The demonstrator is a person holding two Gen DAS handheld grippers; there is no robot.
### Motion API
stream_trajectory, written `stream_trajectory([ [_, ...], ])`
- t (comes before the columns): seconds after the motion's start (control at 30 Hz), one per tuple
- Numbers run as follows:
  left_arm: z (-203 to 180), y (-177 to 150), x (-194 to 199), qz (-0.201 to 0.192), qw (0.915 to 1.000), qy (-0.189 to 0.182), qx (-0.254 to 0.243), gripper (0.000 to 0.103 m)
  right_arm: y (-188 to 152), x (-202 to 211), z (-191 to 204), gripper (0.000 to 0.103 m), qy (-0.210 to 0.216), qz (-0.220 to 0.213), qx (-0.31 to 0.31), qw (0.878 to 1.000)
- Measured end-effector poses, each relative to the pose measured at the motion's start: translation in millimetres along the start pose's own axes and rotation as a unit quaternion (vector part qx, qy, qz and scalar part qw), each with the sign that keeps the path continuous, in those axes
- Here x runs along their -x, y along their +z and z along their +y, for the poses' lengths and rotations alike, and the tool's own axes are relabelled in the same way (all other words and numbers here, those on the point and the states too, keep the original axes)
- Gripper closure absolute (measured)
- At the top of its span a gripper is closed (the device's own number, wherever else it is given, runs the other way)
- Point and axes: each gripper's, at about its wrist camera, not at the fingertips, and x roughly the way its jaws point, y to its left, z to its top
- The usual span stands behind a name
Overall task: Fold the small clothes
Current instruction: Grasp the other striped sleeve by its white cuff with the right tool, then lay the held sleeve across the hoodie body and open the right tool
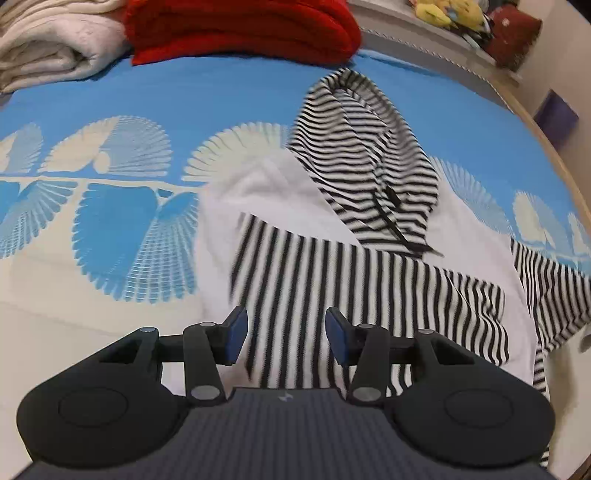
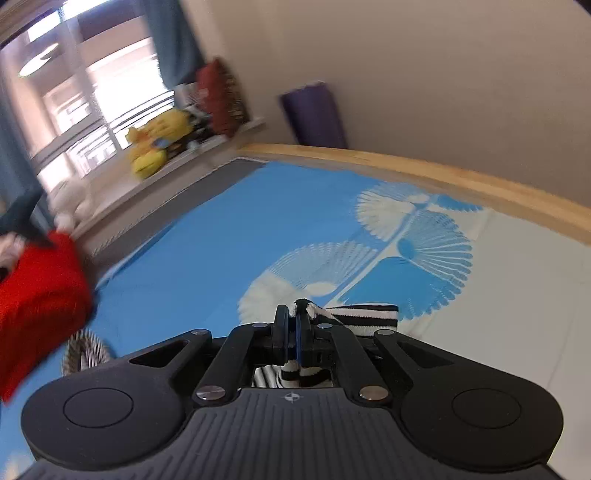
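Note:
A small white hoodie (image 1: 369,236) with black-and-white striped hood and sleeves lies on the blue patterned bedspread (image 1: 166,96). One striped sleeve is folded across its white body. My left gripper (image 1: 286,332) hovers over that sleeve, its blue pads apart and nothing between them. In the right wrist view my right gripper (image 2: 293,332) is shut on a striped edge of the hoodie (image 2: 362,315), lifted above the bedspread (image 2: 207,240); striped cloth hangs below the jaws.
A folded red garment (image 1: 240,29) and a cream one (image 1: 55,44) sit at the far side of the bed. A wooden bed edge (image 2: 443,177), a purple object (image 2: 314,114) and yellow plush toys (image 2: 159,140) on a window ledge lie beyond.

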Motion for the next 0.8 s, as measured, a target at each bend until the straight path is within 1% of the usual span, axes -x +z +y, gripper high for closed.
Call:
stream_trajectory([
  [0.03,6,1,1,-0.001,1.0,0.002,0.005,0.052,-10,3,5,0.1,0.001,-0.005,0.018,1.0],
  [0.07,11,1,2,-0.002,0.9999,0.004,0.009,0.051,-16,3,9,0.1,-0.009,-0.008,0.034,0.999],
  [0.1,20,1,3,-0.002,0.9998,0.01,0.014,0.051,-22,-2,16,0.1,-0.037,-0.003,0.048,0.998],
  [0.13,27,1,4,-0.002,0.9997,0.016,0.02,0.051,-24,-4,23,0.1,-0.047,-0.007,0.055,0.997],
  [0.17,34,1,6,-0.004,0.9994,0.022,0.026,0.052,-27,-5,35,0.1,-0.043,-0.022,0.073,0.996],
  [0.2,41,2,9,-0.007,0.9992,0.026,0.03,0.052,-34,-2,55,0.1,-0.028,-0.036,0.114,0.992],
  [0.23,46,3,11,-0.011,0.999,0.03,0.033,0.051,-43,4,76,0.1,0.004,-0.053,0.161,0.985],
  [0.27,51,4,13,-0.014,0.9987,0.034,0.036,0.051,-53,14,93,0.1,0.036,-0.076,0.197,0.977],
  [0.3,57,5,14,-0.017,0.9982,0.04,0.041,0.052,-69,28,111,0.1,0.077,-0.099,0.239,0.963],
  [0.33,62,6,14,-0.017,0.9978,0.045,0.047,0.052,-86,39,126,0.1,0.119,-0.104,0.278,0.947],
  [0.37,66,7,13,-0.015,0.9973,0.05,0.053,0.051,-104,49,141,0.1,0.173,-0.091,0.318,0.928],
  [0.4,70,7,11,-0.013,0.9968,0.053,0.059,0.052,-124,57,154,0.099,0.234,-0.062,0.355,0.903],
  [0.43,73,8,10,-0.01,0.9964,0.054,0.065,0.052,-143,61,165,0.098,0.29,-0.01,0.386,0.876],
  [0.47,75,8,9,-0.008,0.9962,0.053,0.07,0.052,-165,60,175,0.098,0.334,0.062,0.416,0.844],
  [0.5,76,9,8,-0.005,0.9961,0.048,0.074,0.052,-185,58,180,0.097,0.348,0.116,0.431,0.824],
  [0.57,75,9,4,0.001,0.9963,0.038,0.077,0.052,-213,53,184,0.087,0.353,0.191,0.448,0.799],
  [0.6,74,9,2,0.005,0.9964,0.031,0.079,0.051,-223,51,184,0.084,0.351,0.22,0.457,0.787],
  [0.63,71,8,-1,0.009,0.9963,0.024,0.081,0.052,-228,49,183,0.078,0.348,0.235,0.459,0.783],
  [0.67,69,7,-4,0.015,0.9963,0.017,0.083,0.052,-226,48,182,0.071,0.346,0.24,0.451,0.787],
  [0.73,65,5,-10,0.025,0.9959,0.003,0.087,0.052,-215,41,177,0.062,0.343,0.254,0.422,0.8],
  [0.8,60,2,-16,0.032,0.9951,-0.015,0.092,0.051,-205,35,175,0.062,0.331,0.249,0.404,0.816],
])
